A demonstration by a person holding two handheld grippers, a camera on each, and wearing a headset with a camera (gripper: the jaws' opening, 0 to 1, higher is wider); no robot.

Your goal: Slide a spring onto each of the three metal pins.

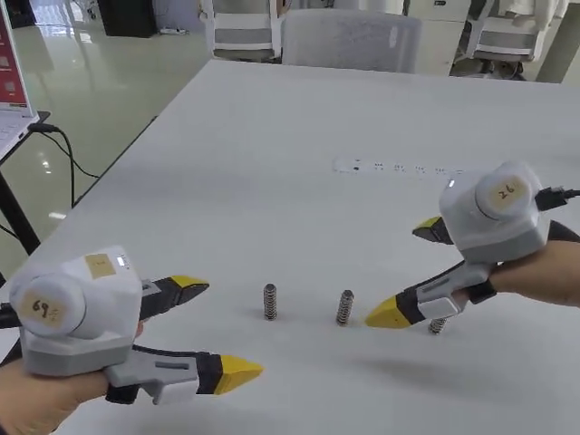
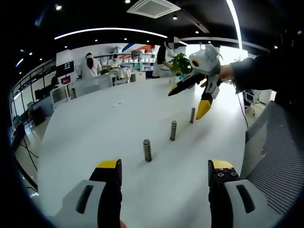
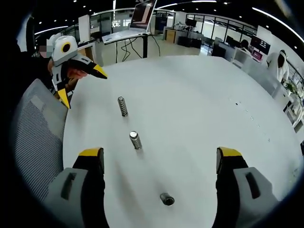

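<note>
On the white office table (image 1: 272, 163) stand three springs (image 1: 345, 307); all fingers (image 2: 109, 165) (image 3: 90, 154) spread empty.

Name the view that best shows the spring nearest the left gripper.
The left gripper view: the spring stands upright, side-on, ahead of the left gripper's open jaws, whole length clear. The head view shows it whole too, from higher up. The right gripper view shows it farthest off and small.
</note>
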